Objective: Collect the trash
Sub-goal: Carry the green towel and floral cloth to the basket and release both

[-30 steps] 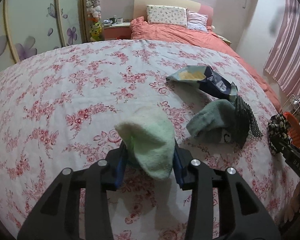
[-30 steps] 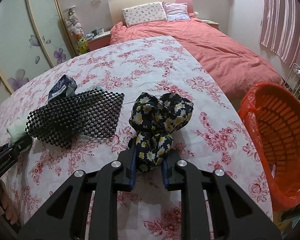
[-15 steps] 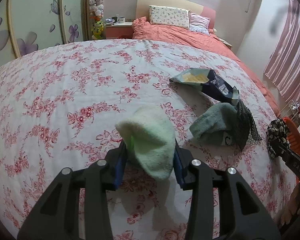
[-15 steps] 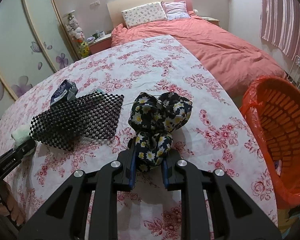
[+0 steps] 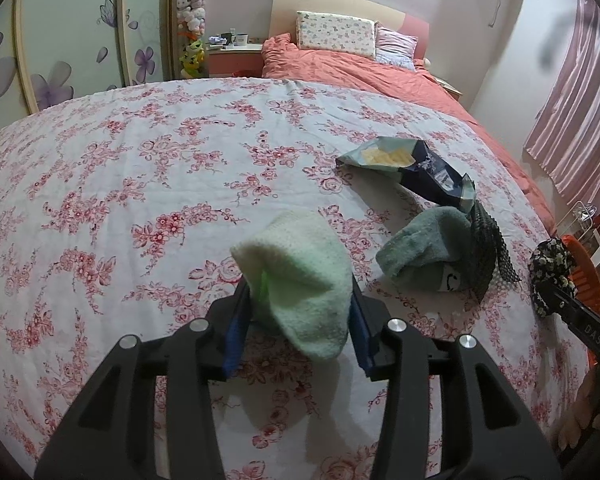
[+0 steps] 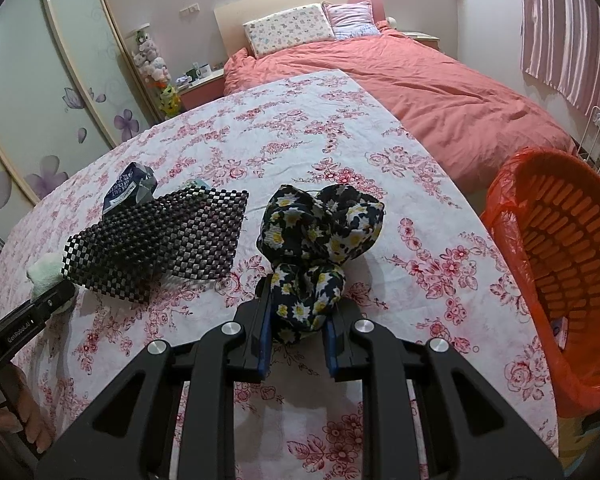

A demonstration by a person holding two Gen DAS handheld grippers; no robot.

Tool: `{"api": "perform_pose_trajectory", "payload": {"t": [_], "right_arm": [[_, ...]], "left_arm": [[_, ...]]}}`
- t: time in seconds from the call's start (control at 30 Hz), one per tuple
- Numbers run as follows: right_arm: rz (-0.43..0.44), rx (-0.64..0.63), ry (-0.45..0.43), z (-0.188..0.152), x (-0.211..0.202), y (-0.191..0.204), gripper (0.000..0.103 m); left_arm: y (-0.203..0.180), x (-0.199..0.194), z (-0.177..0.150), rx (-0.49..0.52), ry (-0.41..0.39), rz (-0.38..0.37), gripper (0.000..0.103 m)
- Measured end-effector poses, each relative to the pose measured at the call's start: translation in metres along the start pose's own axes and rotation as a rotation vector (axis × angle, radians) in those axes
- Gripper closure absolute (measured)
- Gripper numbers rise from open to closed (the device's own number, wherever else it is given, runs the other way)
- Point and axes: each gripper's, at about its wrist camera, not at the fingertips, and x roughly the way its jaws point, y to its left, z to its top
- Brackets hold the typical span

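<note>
My left gripper is shut on a pale green fluffy cloth, held just above the floral tablecloth. My right gripper is shut on a bunched black cloth with yellow daisies, which also shows in the left wrist view. An open dark blue snack bag lies ahead on the right. A grey-green sock lies beside a black checkered mesh mat. An orange basket lined with a red bag stands off the table's right edge.
A bed with a salmon cover and pillows lies beyond the table. Sliding wardrobe doors with purple flowers are at the left. Pink curtains hang at the right. A nightstand holds mugs.
Both grippers keep their hold. The left view has shifted slightly, tilting up and right. The right gripper has drifted slightly towards the basket.
</note>
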Motion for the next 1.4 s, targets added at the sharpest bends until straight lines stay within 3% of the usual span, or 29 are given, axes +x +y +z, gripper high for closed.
{"api": "perform_pose_trajectory", "payload": {"t": [0.13, 0.23, 0.33, 0.6, 0.8, 1.07, 1.4], "right_arm": [[0.002, 0.0, 0.0, 0.0, 0.0, -0.001, 0.083], [0.004, 0.0, -0.003, -0.001, -0.001, -0.001, 0.084], [0.004, 0.004, -0.019, -0.001, -0.006, -0.003, 0.086], [0.026, 0.031, -0.104, 0.0, -0.048, -0.02, 0.087], [0.025, 0.059, -0.193, 0.002, -0.088, -0.04, 0.087], [-0.017, 0.133, -0.328, 0.005, -0.138, -0.087, 0.087], [-0.098, 0.272, -0.384, 0.003, -0.144, -0.156, 0.087]], "left_arm": [[0.0, 0.0, 0.0, 0.001, 0.0, 0.002, 0.058], [0.0, 0.0, 0.0, -0.005, -0.003, 0.0, 0.071], [-0.001, 0.0, 0.002, -0.002, 0.002, 0.009, 0.076], [-0.021, -0.039, 0.008, 0.024, -0.066, -0.01, 0.077], [-0.079, -0.078, 0.01, 0.11, -0.134, -0.092, 0.077], [-0.179, -0.109, 0.0, 0.251, -0.168, -0.258, 0.076], [-0.301, -0.1, -0.017, 0.397, -0.124, -0.449, 0.075]]}}
